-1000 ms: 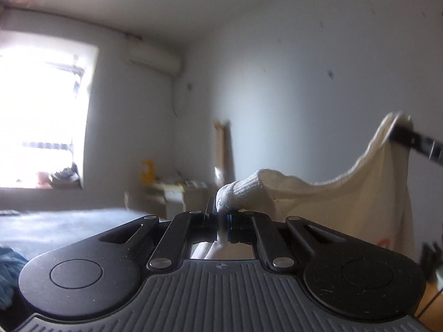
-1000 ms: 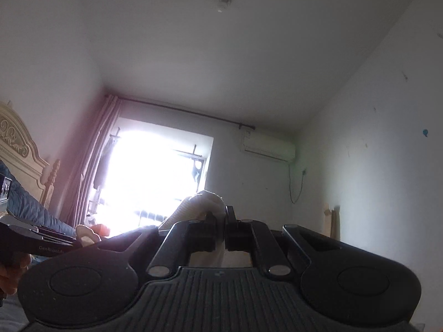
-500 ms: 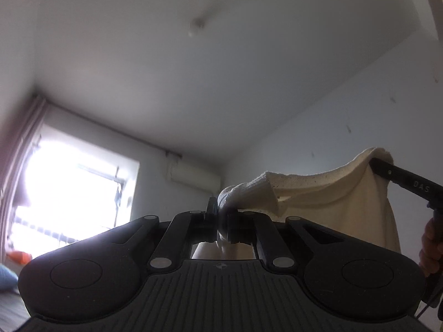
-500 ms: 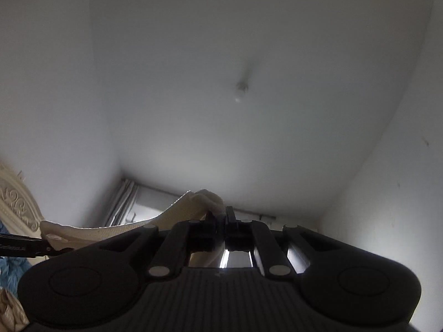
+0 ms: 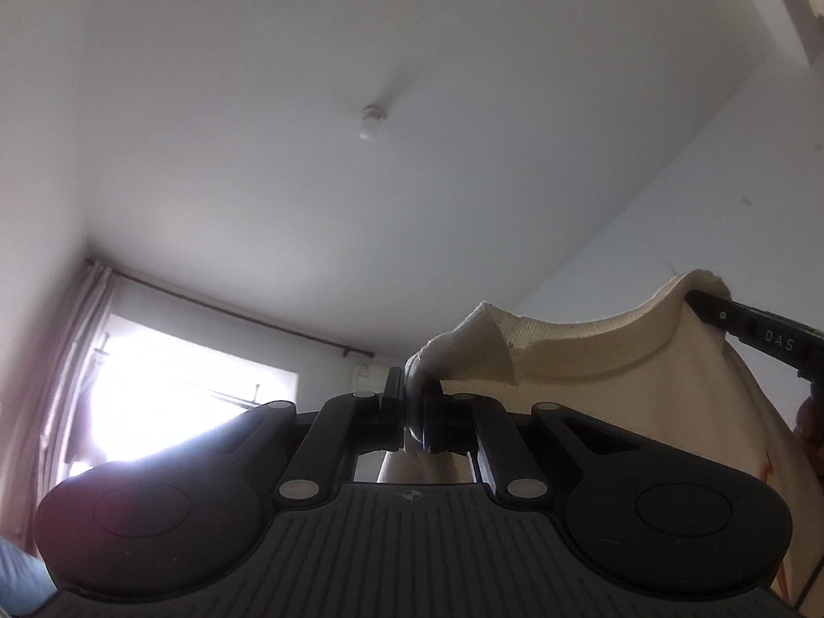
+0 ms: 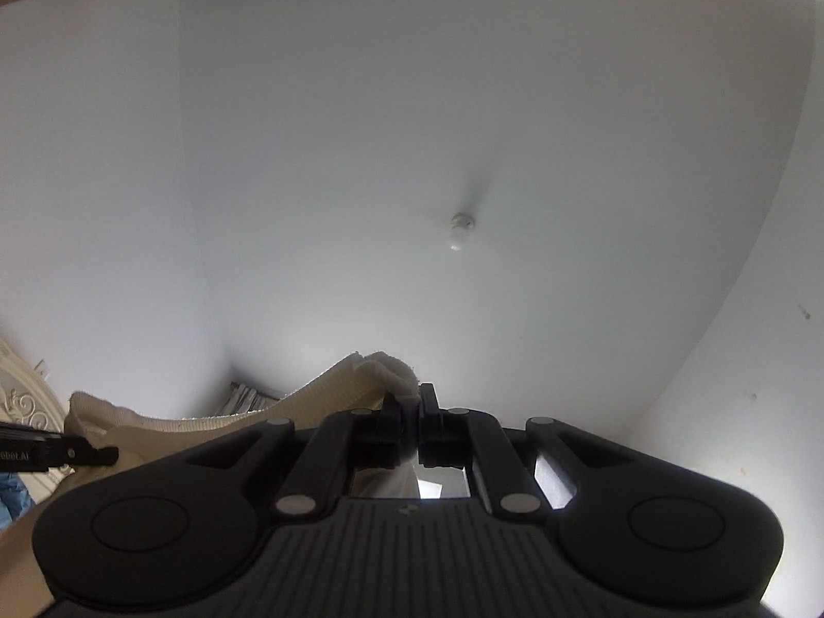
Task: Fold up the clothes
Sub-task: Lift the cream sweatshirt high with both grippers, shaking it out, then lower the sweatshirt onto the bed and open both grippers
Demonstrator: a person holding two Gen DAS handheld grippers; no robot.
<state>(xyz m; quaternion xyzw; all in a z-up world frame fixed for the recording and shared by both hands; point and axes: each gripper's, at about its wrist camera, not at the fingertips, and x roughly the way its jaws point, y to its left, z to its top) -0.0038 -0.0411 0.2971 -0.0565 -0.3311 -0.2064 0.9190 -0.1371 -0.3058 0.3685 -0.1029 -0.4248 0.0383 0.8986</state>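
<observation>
The cream knit garment [image 5: 607, 355] hangs aloft, unfolded, its ribbed edge stretched between the left gripper [image 5: 412, 412] and right gripper [image 6: 409, 430], each pinching it tightly; all folding apparently remains.

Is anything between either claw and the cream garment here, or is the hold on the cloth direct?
Nothing visible stands between. The left claw is shut directly on a bunched edge of the cream garment, and the right claw pinches another part of its ribbed edge. The cloth spans between them, lifted toward the ceiling.
</observation>
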